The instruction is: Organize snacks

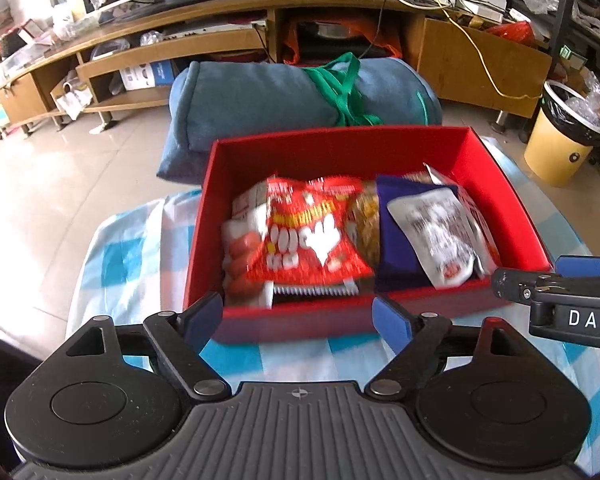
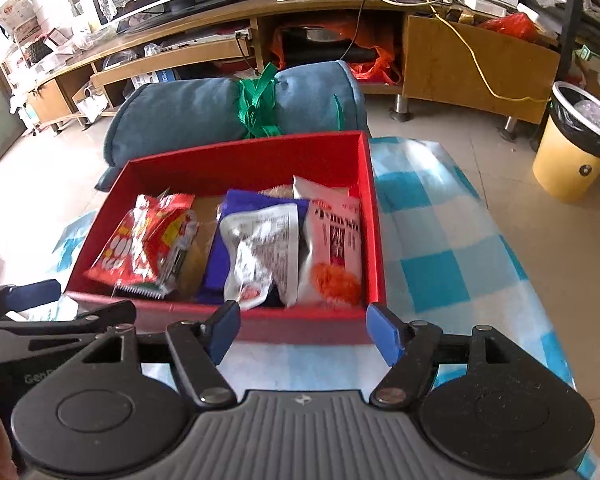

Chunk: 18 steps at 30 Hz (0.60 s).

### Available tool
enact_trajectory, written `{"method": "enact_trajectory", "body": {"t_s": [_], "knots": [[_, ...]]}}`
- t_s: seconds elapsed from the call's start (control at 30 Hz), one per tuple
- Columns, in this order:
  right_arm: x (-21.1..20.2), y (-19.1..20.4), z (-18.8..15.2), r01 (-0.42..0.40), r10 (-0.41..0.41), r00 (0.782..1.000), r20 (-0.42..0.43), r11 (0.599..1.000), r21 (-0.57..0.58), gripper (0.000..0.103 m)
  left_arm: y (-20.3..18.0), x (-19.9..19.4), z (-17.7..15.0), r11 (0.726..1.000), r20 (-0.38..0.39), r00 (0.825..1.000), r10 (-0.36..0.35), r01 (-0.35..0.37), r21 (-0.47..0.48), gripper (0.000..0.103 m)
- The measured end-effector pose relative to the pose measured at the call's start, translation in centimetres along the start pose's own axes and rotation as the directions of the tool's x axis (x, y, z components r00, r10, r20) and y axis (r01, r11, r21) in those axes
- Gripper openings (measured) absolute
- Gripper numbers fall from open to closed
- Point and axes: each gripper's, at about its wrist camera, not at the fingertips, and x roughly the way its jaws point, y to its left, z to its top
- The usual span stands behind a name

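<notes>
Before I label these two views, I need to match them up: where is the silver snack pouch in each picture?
Left wrist: the silver pouch lies right of centre, in the right part of the red box, atop a dark blue packet.
Right wrist: the silver pouch sits near the centre, toward the box's near wall.
Shared landmark: the rolled blue cushion tied with green ribbon, just behind the box in both.

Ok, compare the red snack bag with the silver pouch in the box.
The red snack bag is printed red with white and yellow; the silver pouch is grey-white with dark text. The red snack bag lies at the box's left end; the silver pouch rests on a blue packet near the middle. Both lie inside the red box, ungripped.
</notes>
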Motion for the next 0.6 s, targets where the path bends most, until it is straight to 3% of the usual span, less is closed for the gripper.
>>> {"method": "enact_trajectory", "body": {"t_s": [0.6], "knots": [[-4.4, 0.3, -7.0, -0.010, 0.010, 1.000, -0.007, 0.999, 0.049, 0.065, 0.0, -3.3, -5.6, 0.999, -0.014, 0.999, -0.031, 0.030, -0.017, 0.094]]}}
